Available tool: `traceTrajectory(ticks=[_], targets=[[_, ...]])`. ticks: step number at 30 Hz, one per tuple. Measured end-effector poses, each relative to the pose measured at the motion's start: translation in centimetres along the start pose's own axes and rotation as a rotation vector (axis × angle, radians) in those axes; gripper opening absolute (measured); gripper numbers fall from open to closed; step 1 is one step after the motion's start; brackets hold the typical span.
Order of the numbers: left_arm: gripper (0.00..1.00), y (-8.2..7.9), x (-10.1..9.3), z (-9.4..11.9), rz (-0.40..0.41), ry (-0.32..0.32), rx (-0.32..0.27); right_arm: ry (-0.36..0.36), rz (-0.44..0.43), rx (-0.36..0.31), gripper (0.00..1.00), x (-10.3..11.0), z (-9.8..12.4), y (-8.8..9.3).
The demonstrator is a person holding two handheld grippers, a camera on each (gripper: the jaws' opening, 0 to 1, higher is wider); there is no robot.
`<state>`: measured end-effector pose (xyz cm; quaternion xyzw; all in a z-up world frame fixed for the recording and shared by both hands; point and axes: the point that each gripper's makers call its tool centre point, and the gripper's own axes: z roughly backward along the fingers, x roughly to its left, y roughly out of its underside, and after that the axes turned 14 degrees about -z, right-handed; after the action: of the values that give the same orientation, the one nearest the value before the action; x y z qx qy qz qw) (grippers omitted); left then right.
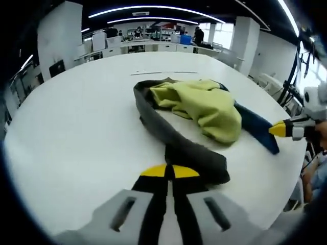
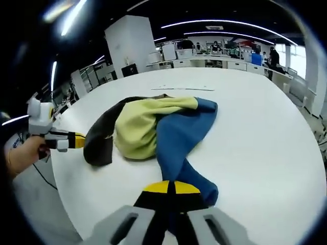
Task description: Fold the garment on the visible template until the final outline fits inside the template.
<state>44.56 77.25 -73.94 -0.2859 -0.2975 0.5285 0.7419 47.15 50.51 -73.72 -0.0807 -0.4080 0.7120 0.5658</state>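
A large round white desk carries everything, in a bright open room with ceiling light strips. On it, straight ahead of both grippers, lies a crumpled fabric garment with a yellow-green middle, one dark grey sleeve and one blue sleeve.

In the left gripper view, the left gripper rises from the bottom with its yellow-tipped black jaws drawn together, pinching the end of the dark grey sleeve, which runs away from it toward the bunched yellow-green part. To its right, the other gripper reaches in and meets the tip of the blue sleeve at the desk edge.

In the right gripper view, the right gripper has its jaws closed on the end of the blue sleeve, which stretches forward from it. A hand at far left holds the other gripper against the grey sleeve.
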Motion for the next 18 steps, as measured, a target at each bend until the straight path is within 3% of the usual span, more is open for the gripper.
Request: traceTrajectory(ticks=[4, 6, 10, 11, 18], targets=[[0.0, 0.3, 2.4, 0.8, -0.011, -0.053, 0.01, 0.029, 0.0, 0.003, 0.0, -0.9, 0.5, -0.6], [0.0, 0.4, 3.9, 1.3, -0.06, -0.102, 0.025, 0.043, -0.001, 0.002, 0.0, -1.5, 0.7, -0.9], [0.0, 0.6, 5.7, 2.0, -0.08, -0.14, 0.032, 0.044, -0.027, -0.001, 0.0, -2.1, 1.1, -1.4], [0.0, 0.6, 6.6, 2.3, -0.12, -0.171, 0.043, 0.044, -0.03, 0.001, 0.0, -2.3, 1.2, -1.5], [0.0, 0.6, 10.2, 3.1, -0.173, -0.229, 0.065, 0.073, -0.042, -0.019, 0.0, -4.2, 2.1, -3.5]])
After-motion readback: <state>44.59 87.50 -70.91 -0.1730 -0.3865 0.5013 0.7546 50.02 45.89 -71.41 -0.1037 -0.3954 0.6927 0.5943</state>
